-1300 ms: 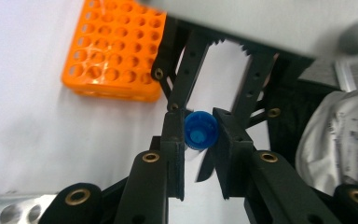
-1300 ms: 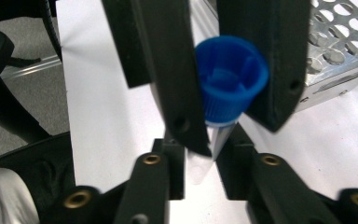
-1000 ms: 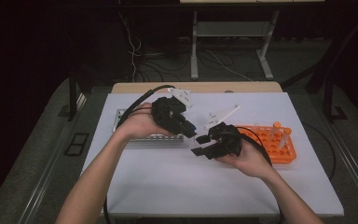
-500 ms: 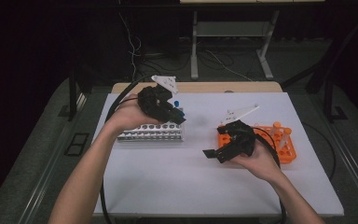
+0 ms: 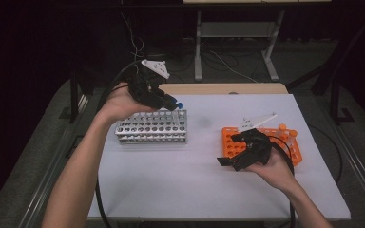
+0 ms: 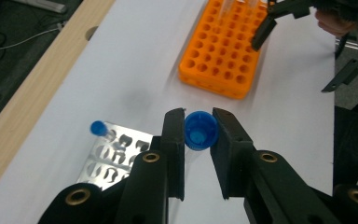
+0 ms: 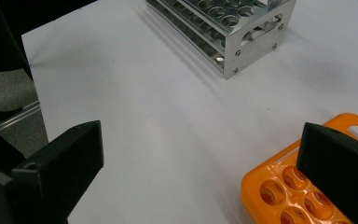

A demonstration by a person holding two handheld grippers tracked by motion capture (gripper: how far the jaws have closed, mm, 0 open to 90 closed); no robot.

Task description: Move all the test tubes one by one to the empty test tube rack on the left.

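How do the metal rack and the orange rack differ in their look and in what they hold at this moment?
The metal rack is silver, built of stacked plates with open sides; the orange rack is one plastic block with rounded corners. The metal rack lies at the table's left, the orange rack at its right. The metal rack carries one blue-capped tube; the orange rack carries orange-capped tubes. Both have many round holes.

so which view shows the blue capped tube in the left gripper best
The left gripper view: the blue-capped tube sits close up, cap-on, between that gripper's pads. The high view gives only its small blue cap poking from the left gripper above the metal rack.
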